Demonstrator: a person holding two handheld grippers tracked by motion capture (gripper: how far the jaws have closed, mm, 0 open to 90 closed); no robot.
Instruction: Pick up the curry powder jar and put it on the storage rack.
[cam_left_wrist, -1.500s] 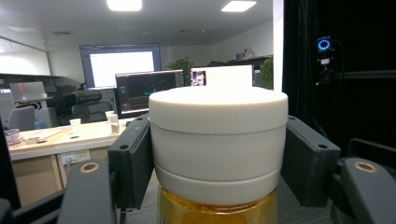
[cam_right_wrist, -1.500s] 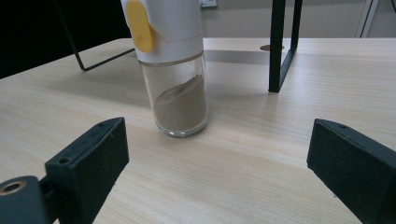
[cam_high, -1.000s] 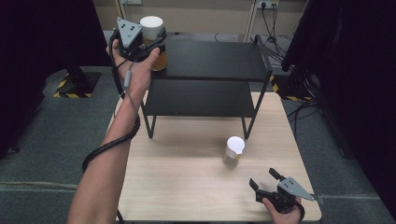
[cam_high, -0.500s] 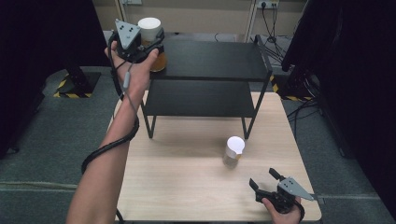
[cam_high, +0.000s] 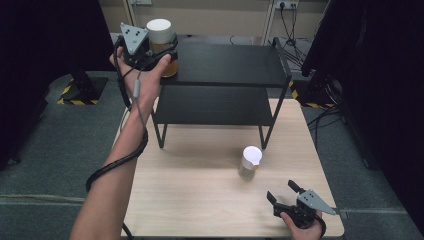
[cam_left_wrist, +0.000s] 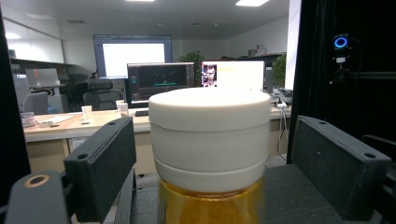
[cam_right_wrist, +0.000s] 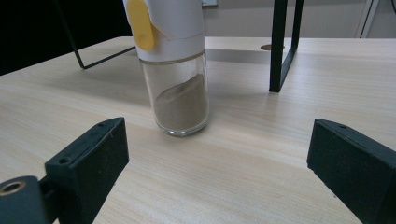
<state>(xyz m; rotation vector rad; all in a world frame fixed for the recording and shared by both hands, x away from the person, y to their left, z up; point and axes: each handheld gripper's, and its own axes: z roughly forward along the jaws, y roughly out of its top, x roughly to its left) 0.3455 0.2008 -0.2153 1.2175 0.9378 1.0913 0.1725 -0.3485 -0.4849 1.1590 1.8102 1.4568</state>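
An amber jar (cam_high: 161, 39) with a white lid stands on the left end of the black rack's top shelf (cam_high: 225, 65). My left gripper (cam_high: 167, 52) is around it. Its jaws have just been opening, and in the left gripper view the jar (cam_left_wrist: 210, 135) sits between them with a small gap on each side of the left gripper (cam_left_wrist: 212, 154). My right gripper (cam_high: 281, 191) rests open low over the table's front right. A glass spice jar (cam_high: 249, 162) with a white cap and brown powder stands just ahead of it, and in the right gripper view it (cam_right_wrist: 180, 88) is beyond the right gripper (cam_right_wrist: 224, 154).
The two-tier black rack stands at the back of the light wooden table (cam_high: 200, 200), with its lower shelf (cam_high: 215, 105) bare. Its front right leg (cam_right_wrist: 280, 46) is close behind the spice jar. Dark partitions flank the table, and cables lie on the floor at the back right.
The left gripper's jaws stand a little wider around the amber jar, and the left hand has barely shifted. The right hand and the spice jar are where they were.
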